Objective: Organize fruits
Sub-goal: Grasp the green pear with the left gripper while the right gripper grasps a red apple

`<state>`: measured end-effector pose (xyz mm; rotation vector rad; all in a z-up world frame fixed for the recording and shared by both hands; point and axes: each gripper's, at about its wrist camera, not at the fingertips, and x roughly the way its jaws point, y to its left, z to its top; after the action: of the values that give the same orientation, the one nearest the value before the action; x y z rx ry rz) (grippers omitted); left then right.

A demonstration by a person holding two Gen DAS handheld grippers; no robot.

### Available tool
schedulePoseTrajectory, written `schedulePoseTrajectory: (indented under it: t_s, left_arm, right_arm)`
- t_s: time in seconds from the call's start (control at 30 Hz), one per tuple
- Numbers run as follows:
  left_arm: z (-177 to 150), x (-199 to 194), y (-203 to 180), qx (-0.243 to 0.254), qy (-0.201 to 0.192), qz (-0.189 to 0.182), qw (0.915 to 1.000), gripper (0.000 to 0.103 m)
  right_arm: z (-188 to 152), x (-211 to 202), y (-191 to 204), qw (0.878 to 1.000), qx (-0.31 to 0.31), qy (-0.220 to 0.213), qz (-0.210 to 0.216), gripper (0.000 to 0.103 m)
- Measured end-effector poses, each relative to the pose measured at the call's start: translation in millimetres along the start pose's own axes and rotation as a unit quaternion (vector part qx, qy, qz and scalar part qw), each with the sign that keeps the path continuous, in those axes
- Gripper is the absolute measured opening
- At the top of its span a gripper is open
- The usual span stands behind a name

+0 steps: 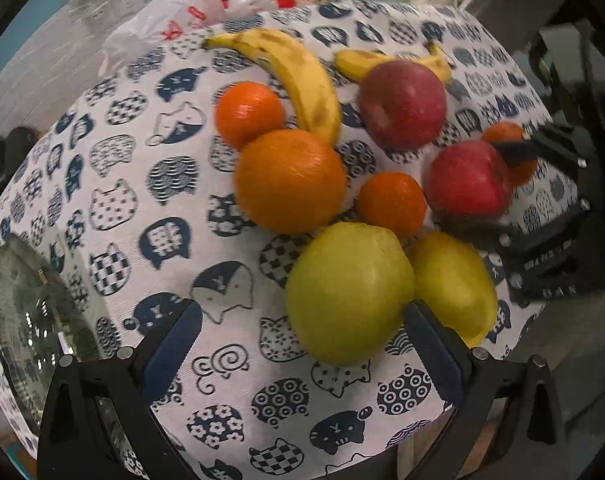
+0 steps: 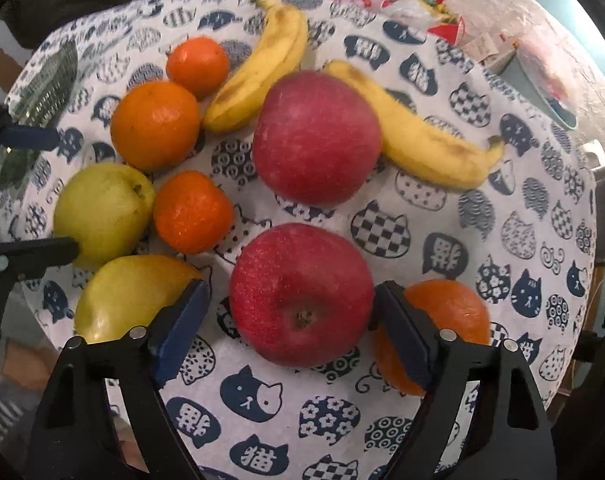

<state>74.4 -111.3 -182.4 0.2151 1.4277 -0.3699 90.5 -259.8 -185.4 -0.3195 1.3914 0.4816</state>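
Fruits lie clustered on the cat-print tablecloth: two bananas far, oranges and pears to the left. The right gripper stands with jaws apart around the near red apple, not clearly touching it. The left gripper is spread wide, its right finger beside the near green pear.
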Motion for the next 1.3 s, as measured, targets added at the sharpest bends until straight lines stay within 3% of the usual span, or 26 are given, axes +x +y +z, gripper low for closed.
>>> schedulePoseTrajectory:
  t_s: [0.3,0.57,0.7,0.97,1.3]
  left_arm:
    - [8,21,-14,0.008,0.018,-0.026,0.9995,0.102]
    - [15,35,-2,-0.04,0.018,-0.076,0.9961,0.102]
    - [13,35,7,-0.064,0.016,-0.143,0.9876,0.073]
    - [8,30,-12,-0.041,-0.001,-0.094,0.9947,0.073]
    - [-5,1,5,-0.037,-0.039,-0.057,0.9969,0.073]
  right_arm:
    - [12,9,-3,1.0,0.004,0.007,0.001,0.077]
    - [4,9,-4,1.0,0.005,-0.002,0.004,0.076]
    - [2,5,-5,1.0,0.005,-0.009,-0.002,0.076]
    - [-1,-18,-3,0.999,0.013,-0.035,-0.004,0.076]
    - [-2,-47,4,0.997,0.02,-0.068,-0.009,0.076]
